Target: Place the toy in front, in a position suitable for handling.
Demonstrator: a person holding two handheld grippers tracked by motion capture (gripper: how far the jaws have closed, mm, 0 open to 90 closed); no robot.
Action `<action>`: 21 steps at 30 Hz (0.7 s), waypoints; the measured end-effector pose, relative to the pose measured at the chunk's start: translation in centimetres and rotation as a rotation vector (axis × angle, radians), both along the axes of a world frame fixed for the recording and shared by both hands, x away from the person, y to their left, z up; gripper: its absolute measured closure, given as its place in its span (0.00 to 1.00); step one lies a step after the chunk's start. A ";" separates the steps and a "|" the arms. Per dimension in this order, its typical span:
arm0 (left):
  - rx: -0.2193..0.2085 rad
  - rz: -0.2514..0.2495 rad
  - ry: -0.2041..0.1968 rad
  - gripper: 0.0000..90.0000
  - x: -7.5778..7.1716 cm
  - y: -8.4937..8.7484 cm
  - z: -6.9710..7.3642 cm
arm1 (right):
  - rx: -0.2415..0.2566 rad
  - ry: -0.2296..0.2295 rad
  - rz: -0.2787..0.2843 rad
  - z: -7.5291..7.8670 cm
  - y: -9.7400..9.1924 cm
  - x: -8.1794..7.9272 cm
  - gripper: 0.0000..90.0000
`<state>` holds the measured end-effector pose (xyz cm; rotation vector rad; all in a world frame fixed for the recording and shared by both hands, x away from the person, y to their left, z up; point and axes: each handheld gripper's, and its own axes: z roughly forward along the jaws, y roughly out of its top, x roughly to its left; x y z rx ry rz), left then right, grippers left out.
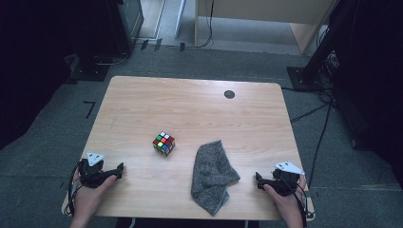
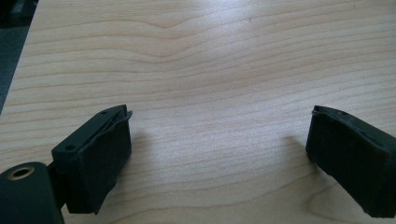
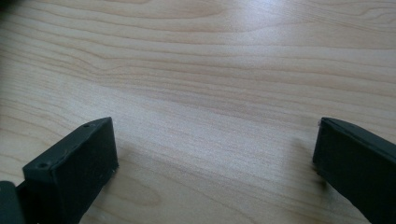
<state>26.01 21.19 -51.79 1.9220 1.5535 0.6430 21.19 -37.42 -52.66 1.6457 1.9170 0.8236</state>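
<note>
Two black two-jaw tongs rest at the near corners of the pale wooden tabletop [image 1: 190,102], the left tongs [image 1: 119,170] and the right tongs [image 1: 259,179] each held in a hand and each released, jaws spread wide over bare wood with nothing between them. Between them, a crumpled grey terry cloth [image 1: 211,175] lies near the front edge, closer to the right tongs but apart from them, and a multicoloured puzzle cube [image 1: 164,143] sits just left of it toward the middle, touching neither.
</note>
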 end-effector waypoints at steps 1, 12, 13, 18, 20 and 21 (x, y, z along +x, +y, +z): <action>0.000 0.000 0.000 0.08 0.0 0.0 0.0 | 0.000 0.000 -0.004 0.0 0.0 0.0 0.00; 0.001 -0.022 0.006 0.08 0.1 0.0 0.1 | -0.008 -0.024 -0.027 0.8 0.3 -0.4 0.08; 0.000 -0.021 0.004 0.08 0.1 0.0 0.0 | -0.001 -0.037 -0.020 1.0 0.3 -0.5 0.08; 0.003 -0.014 0.010 0.08 0.1 -0.1 0.1 | 0.017 -0.086 -0.005 2.2 1.3 -0.9 0.09; -0.009 -0.012 0.018 0.08 0.3 -0.4 0.3 | 0.007 -0.102 0.012 2.7 1.9 -1.1 0.09; -0.018 -0.019 0.018 0.08 0.4 -0.6 0.3 | 0.010 -0.109 0.018 3.0 2.2 -1.2 0.09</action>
